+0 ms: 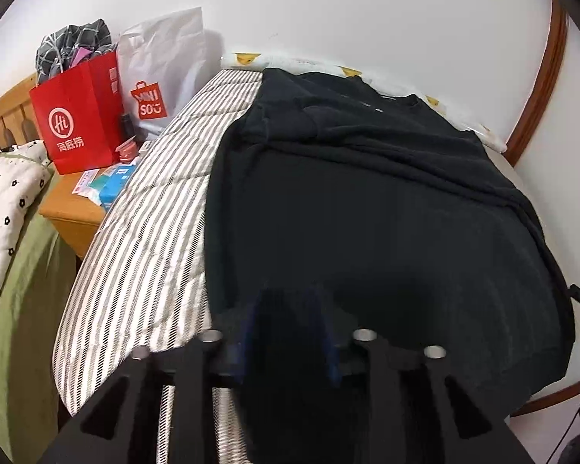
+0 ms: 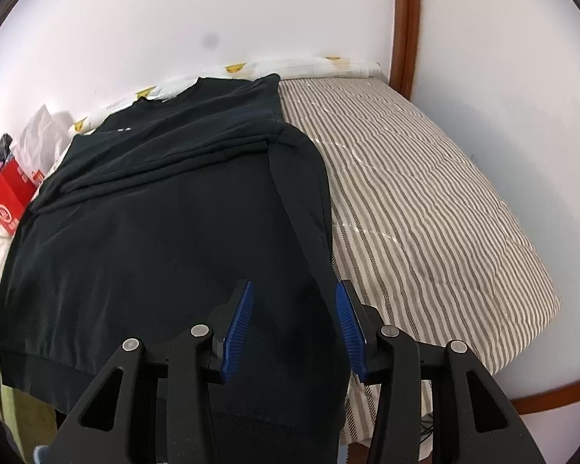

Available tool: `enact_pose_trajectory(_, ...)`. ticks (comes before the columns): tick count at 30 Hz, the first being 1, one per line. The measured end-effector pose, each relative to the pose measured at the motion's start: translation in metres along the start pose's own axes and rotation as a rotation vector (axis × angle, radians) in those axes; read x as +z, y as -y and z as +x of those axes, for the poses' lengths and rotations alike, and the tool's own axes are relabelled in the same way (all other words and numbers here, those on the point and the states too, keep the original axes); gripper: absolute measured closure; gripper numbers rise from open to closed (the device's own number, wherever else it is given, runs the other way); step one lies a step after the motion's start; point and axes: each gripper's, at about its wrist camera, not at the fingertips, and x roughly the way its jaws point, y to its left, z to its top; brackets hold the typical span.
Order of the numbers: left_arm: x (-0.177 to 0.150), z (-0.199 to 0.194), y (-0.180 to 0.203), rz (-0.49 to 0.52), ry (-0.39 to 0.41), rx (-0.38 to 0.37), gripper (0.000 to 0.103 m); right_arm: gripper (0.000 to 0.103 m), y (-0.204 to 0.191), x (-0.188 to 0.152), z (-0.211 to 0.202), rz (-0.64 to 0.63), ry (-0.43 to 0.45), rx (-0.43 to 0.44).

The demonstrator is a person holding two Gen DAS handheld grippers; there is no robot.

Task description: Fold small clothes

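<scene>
Closest to me, my right tool hangs with its blue-padded fingers spread wide, holding nothing. Between them lies the near part of a long black sleeve, which runs down the right side of the garment toward its ribbed cuff at the bed's near edge. I judge the tool is lined up this way to take that sleeve next and fold it across the body.

My left tool also sits wide apart, and its dark fingers straddle the near hem of the black sweatshirt. The fingers are blurred against the dark cloth, so I cannot tell whether they touch it.

The sweatshirt lies flat, collar away from me, on a bed covered in a grey-and-white striped quilt. It is spread out like this so the folds can be made cleanly. In the left view, one sleeve appears already laid diagonally across the chest, leaving ridges in the fabric. The hem overhangs the bed's near edge slightly.

Beyond the collar, a white cloth with yellow print lies along the wall. Far left of the bed, a wooden nightstand carries a red paper bag and a white shopping bag, well apart from the work.
</scene>
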Motion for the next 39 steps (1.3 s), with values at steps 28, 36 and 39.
enact_pose_trajectory(28, -0.016, 0.002, 0.000, 0.014, -0.028, -0.016, 0.057, 0.058, 0.008, -0.024, 0.016, 0.067, -0.032, -0.004)
enact_pose_trajectory(36, -0.019, 0.003, 0.005, 0.052, -0.034, 0.010, 0.054, 0.058, 0.015, -0.033, 0.020, 0.086, -0.035, -0.005)
enact_pose_trajectory(39, -0.022, 0.002, 0.008, 0.071, -0.033, 0.025, 0.054, 0.057, 0.014, -0.035, 0.022, 0.083, -0.034, -0.006)
